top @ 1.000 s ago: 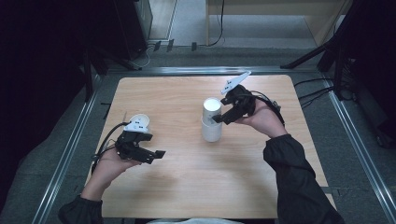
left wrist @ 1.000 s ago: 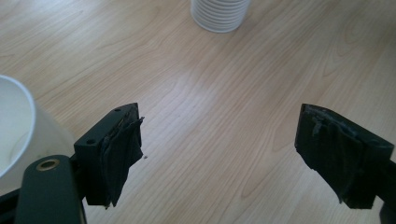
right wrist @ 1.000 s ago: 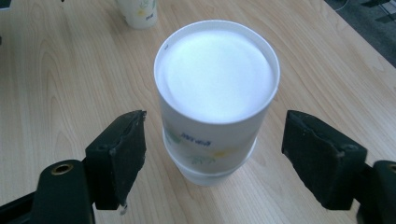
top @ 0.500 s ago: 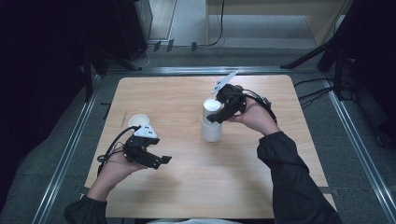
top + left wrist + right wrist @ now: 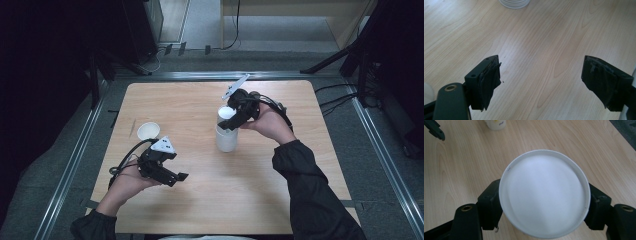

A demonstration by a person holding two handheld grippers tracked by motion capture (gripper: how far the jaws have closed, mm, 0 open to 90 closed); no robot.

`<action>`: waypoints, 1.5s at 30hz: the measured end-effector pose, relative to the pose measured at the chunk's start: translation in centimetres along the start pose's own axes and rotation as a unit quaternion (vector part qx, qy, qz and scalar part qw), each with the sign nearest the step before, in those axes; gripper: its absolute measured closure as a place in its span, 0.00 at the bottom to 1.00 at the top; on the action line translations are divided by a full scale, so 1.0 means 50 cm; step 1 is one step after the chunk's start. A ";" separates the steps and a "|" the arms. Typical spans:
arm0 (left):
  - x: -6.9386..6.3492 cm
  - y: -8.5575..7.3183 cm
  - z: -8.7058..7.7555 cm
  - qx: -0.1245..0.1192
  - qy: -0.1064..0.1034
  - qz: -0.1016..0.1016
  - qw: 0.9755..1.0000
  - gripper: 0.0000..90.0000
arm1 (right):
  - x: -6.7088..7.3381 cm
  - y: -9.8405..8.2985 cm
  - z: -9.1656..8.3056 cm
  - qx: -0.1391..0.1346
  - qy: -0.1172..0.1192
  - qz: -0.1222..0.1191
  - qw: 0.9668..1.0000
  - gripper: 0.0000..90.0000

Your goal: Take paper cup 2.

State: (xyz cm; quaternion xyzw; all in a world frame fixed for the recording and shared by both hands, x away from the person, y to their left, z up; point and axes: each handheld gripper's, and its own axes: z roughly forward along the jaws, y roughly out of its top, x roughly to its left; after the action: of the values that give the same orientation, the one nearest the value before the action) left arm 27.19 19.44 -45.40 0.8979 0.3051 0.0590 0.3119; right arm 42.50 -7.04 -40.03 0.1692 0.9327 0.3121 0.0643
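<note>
Cup stack (image 5: 226, 135) on wooden table (image 5: 280, 200)

Wooden table (image 5: 200, 100), single paper cup (image 5: 148, 131), cup stack (image 5: 226, 137)

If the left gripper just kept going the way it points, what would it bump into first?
Probably the white cup stack; bare table lies between it and the open left gripper. Depth is uncertain.

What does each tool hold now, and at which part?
The right tool has just been closing on the top paper cup of the stack, jaws at its sides under the rim. The left tool holds nothing.
</note>
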 end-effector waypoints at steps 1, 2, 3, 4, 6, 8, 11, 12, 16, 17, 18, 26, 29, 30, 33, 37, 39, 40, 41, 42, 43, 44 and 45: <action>-0.002 0.001 0.000 0.001 -0.003 0.002 1.000 0.17 | 0.001 0.000 0.002 0.001 -0.001 0.001 1.000 0.33; -0.003 0.001 0.000 0.000 -0.004 0.003 1.000 0.17 | 0.002 0.000 0.003 0.002 -0.002 0.003 1.000 0.33; -0.004 0.002 0.000 -0.002 -0.006 0.003 1.000 0.17 | 0.002 0.001 0.004 0.002 -0.002 0.003 1.000 0.33; -0.004 0.002 0.000 -0.002 -0.007 0.003 1.000 0.17 | 0.002 0.001 0.004 0.003 -0.003 0.005 1.000 0.33; -0.002 0.001 0.000 -0.002 -0.008 0.003 1.000 0.17 | 0.002 0.001 0.003 0.004 -0.003 0.006 1.000 0.33; -0.001 0.000 0.001 -0.002 -0.008 0.001 1.000 0.17 | 0.002 0.001 0.001 0.003 -0.003 0.005 1.000 0.34; -0.002 -0.001 0.002 -0.002 -0.009 0.001 1.000 0.17 | 0.001 0.003 -0.006 -0.004 -0.002 0.011 1.000 0.35; -0.002 -0.001 0.002 -0.002 -0.009 0.002 1.000 0.17 | 0.001 0.004 -0.009 -0.007 -0.004 0.012 1.000 0.35; -0.002 -0.001 0.007 0.003 -0.009 0.004 1.000 0.17 | 0.002 0.007 -0.017 -0.016 -0.006 0.013 1.000 0.36; -0.002 -0.002 0.008 0.005 -0.010 0.005 1.000 0.17 | 0.002 0.007 -0.018 -0.017 -0.006 0.015 1.000 0.37; -0.003 -0.002 0.009 0.005 -0.011 0.005 1.000 0.17 | 0.002 0.007 -0.019 -0.017 -0.005 0.015 1.000 0.37; -0.007 -0.001 0.011 0.007 -0.013 0.010 1.000 0.17 | 0.004 0.010 -0.028 -0.022 -0.007 0.017 1.000 0.37; -0.006 0.000 0.009 0.003 -0.014 0.009 1.000 0.17 | 0.005 0.013 -0.035 -0.027 -0.010 0.017 0.999 0.37; -0.006 0.000 0.009 0.002 -0.015 0.009 1.000 0.17 | 0.006 0.014 -0.039 -0.030 -0.011 0.016 0.999 0.37; -0.008 0.000 0.010 0.002 -0.015 0.011 1.000 0.17 | 0.009 0.018 -0.049 -0.031 -0.017 0.014 0.999 0.37; -0.008 0.000 0.009 0.001 -0.012 0.013 1.000 0.17 | 0.011 0.023 -0.067 -0.042 -0.019 0.014 0.999 0.38; -0.008 0.001 0.008 -0.001 -0.013 0.014 1.000 0.17 | 0.014 0.026 -0.081 -0.050 -0.023 0.011 0.998 0.38; -0.008 0.001 0.007 -0.002 -0.012 0.016 1.000 0.17 | 0.015 0.027 -0.088 -0.054 -0.023 0.011 0.998 0.38; -0.009 0.001 0.007 -0.004 -0.012 0.017 1.000 0.17 | 0.017 0.029 -0.094 -0.060 -0.023 0.012 0.998 0.38; -0.009 0.001 0.007 -0.004 -0.013 0.018 1.000 0.17 | 0.018 0.030 -0.099 -0.062 -0.024 0.011 0.998 0.38; -0.009 0.001 0.007 -0.006 -0.013 0.017 1.000 0.17 | 0.019 0.031 -0.105 -0.068 -0.026 0.010 0.997 0.38; -0.010 0.001 0.006 -0.007 -0.013 0.017 1.000 0.17 | 0.022 0.033 -0.114 -0.072 -0.028 0.010 0.997 0.38; -0.009 0.002 0.006 -0.008 -0.016 0.017 1.000 0.17 | 0.024 0.034 -0.120 -0.077 -0.030 0.006 0.997 0.38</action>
State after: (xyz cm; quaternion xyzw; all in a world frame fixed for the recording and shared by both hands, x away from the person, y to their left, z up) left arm 26.94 18.97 -45.54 0.9011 0.2845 0.0523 0.3228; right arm 40.51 -8.71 -34.23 0.1789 0.9026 0.3777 0.1031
